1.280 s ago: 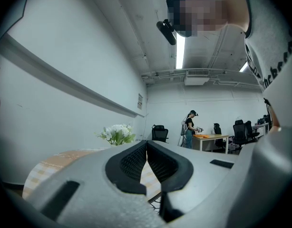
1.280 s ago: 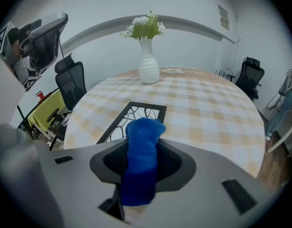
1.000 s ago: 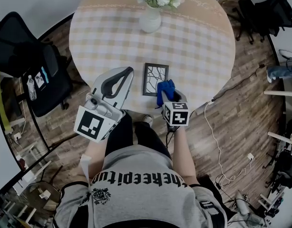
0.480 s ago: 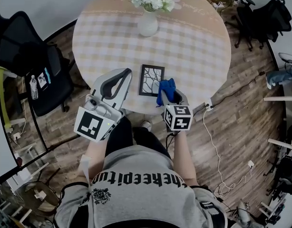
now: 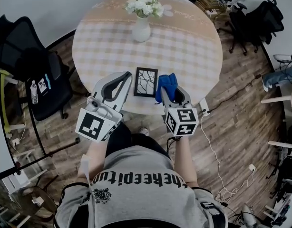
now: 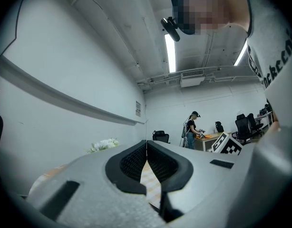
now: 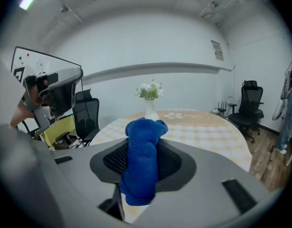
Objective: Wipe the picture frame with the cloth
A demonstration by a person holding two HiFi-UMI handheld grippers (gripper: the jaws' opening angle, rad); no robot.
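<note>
A small black picture frame [image 5: 146,82] lies flat near the front edge of the round checked table [image 5: 193,42]. My right gripper [image 5: 168,89] is just right of the frame and is shut on a bunched blue cloth [image 5: 166,85]. In the right gripper view the cloth [image 7: 143,160] stands up between the jaws. My left gripper [image 5: 127,75] hovers at the frame's left side; its jaws meet at the tips with nothing between them, as the left gripper view [image 6: 146,144] shows. The frame is out of sight in both gripper views.
A white vase of white flowers [image 5: 141,28] stands at the table's far side, also visible as the vase [image 7: 150,109]. Black office chairs stand at the left [image 5: 27,61] and far right [image 5: 260,18]. A cable [image 5: 212,137] runs over the wooden floor. A person [image 6: 190,129] stands far off.
Both grippers have edged forward over the table's near edge. The cloth stays held beside the frame's right side. The head view has shifted a little.
</note>
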